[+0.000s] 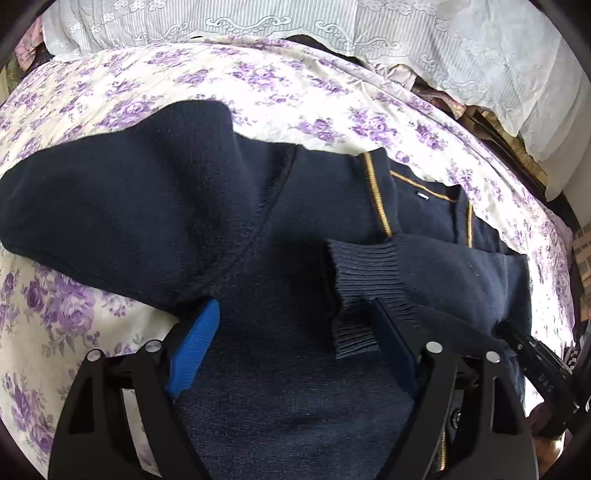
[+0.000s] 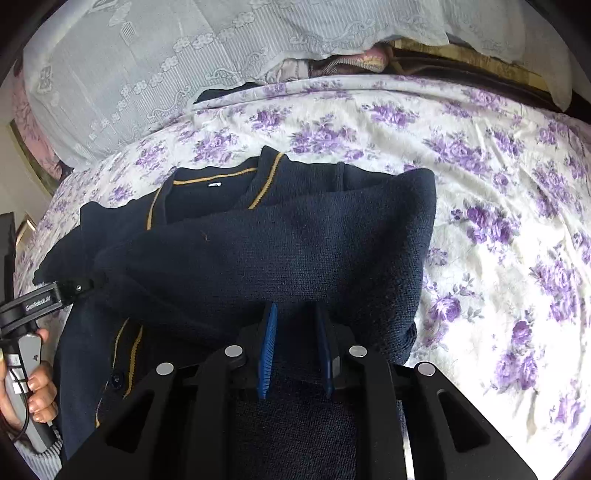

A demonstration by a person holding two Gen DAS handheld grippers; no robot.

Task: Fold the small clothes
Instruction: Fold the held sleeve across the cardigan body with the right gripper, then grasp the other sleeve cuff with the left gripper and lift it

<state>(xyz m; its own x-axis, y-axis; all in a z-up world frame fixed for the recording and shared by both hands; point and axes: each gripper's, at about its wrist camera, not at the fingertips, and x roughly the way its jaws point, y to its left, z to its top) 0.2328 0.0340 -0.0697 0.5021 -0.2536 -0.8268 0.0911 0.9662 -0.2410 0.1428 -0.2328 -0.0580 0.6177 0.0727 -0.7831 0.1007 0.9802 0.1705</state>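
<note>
Plainly, the navy knitted cardigan with mustard trim (image 1: 280,229) lies on the purple-flowered bedsheet (image 1: 122,85) — right gripper (image 2: 295,325) pinching its folded-over sleeve, left gripper (image 1: 295,314) agape above its body, ribbed cuff (image 1: 362,280) nearest.

Left wrist view: sits just behind the left gripper (image 1: 295,317), looking steeply down along its two fingers, very near the navy cardigan (image 1: 280,229).
Right wrist view: sits just behind the right gripper (image 2: 295,321), tilted down likewise, close over the same cardigan (image 2: 280,251).
Facing: both point across the floral bedsheet (image 1: 258,85) toward the lace cloth (image 2: 140,48) at the far edge.
Shared ground: collar, gold trim, sheet (image 2: 480,166), lace cloth (image 1: 258,22).
Cross-sight: the right view catches the left gripper's body (image 2: 55,295) at its left edge; a dark tool (image 1: 543,369) at the left view's right edge is probably the other gripper.
</note>
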